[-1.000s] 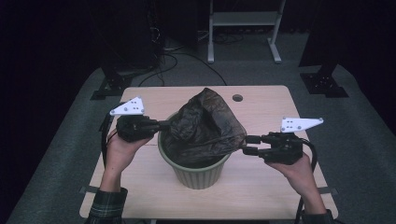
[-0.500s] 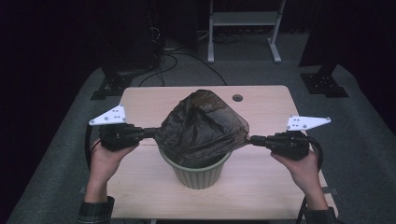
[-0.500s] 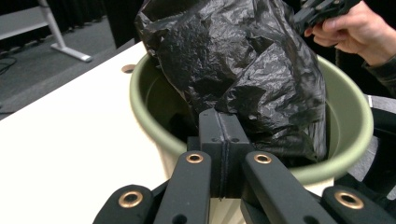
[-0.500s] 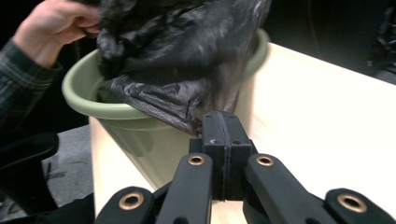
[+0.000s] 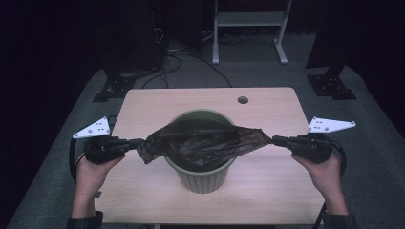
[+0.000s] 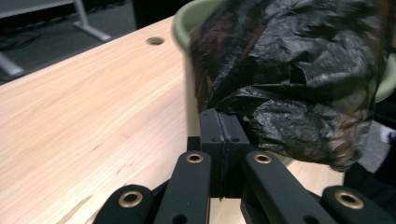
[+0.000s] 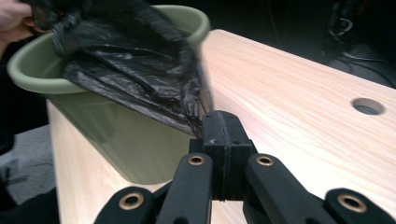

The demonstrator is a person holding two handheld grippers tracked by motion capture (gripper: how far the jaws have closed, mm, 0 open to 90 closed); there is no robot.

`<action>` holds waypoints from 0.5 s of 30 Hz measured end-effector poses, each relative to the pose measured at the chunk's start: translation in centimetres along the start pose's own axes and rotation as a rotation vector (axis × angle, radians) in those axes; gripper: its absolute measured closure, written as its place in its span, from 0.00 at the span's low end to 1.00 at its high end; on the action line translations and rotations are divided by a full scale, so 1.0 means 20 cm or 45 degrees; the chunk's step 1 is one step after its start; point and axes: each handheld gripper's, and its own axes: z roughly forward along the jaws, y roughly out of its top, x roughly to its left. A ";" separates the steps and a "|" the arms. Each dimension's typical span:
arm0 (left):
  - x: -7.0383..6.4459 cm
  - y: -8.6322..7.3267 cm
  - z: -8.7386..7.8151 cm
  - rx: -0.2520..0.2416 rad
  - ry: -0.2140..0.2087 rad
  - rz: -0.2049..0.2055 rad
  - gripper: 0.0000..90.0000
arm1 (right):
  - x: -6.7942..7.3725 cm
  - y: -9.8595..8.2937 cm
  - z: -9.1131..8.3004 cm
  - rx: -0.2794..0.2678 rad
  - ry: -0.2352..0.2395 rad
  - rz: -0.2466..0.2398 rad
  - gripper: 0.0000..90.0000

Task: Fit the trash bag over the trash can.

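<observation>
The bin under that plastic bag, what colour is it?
The bin is a pale olive green, clearest in the right gripper view.

Wood table (image 5: 143,191) w/ cable hole (image 5: 242,100) at far edge, metal stand (image 5: 248,28) behind on grey floor.

Black bag (image 5: 203,143) across the green bin's (image 5: 203,176) mouth; bare tabletop (image 5: 200,98) behind.

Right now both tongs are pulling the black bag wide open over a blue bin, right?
Nearly. The bin is green, not blue, as the high view shows. The rest holds: the left tongs and the right tongs each pinch an edge of the black bag, stretched across the bin's top.
</observation>
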 end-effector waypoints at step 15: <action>-0.04 0.16 -0.12 -0.104 0.042 0.085 0.44 | 0.01 0.09 -0.08 -0.122 -0.026 -0.025 0.68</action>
